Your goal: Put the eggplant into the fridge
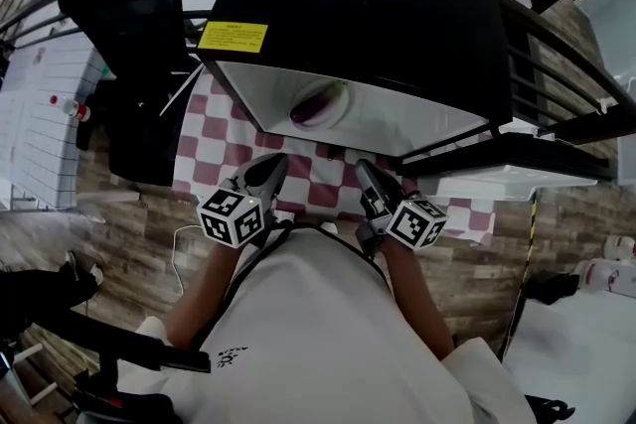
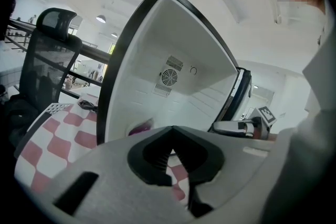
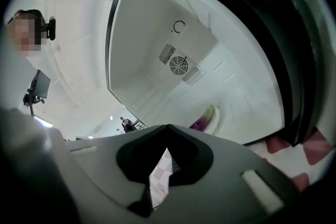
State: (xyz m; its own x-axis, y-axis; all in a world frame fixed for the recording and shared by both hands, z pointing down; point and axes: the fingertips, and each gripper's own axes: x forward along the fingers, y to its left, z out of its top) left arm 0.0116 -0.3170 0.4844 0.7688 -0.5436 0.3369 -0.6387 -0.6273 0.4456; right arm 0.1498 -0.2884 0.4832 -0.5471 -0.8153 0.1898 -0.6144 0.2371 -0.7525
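**— From the head view, where does the job stand?**
— The eggplant point(image 1: 316, 104) lies on a white dish point(image 1: 345, 106) inside the fridge point(image 1: 358, 5), so I judge the putting-in done. My left gripper point(image 1: 270, 170) and right gripper point(image 1: 366, 174) hang close to my chest, above the checked cloth point(image 1: 224, 139), well apart from the opening.

**— And from the left gripper view?**
— Its jaws meet at the tips with nothing between them; only cloth shows through the gap. The eggplant peeps out low in the white cabinet. A black chair point(image 2: 50, 55) stands off to the left, clear of my path.

**— The right gripper view?**
— The same: jaws together and empty, with the eggplant low in the fridge ahead.

**— What's next?**
— Probably shutting the door point(image 1: 517, 159), which stands open on my right. The right gripper is nearer to it. It hangs close to the railing point(image 1: 556, 45), so I'd need to reach behind it with care.
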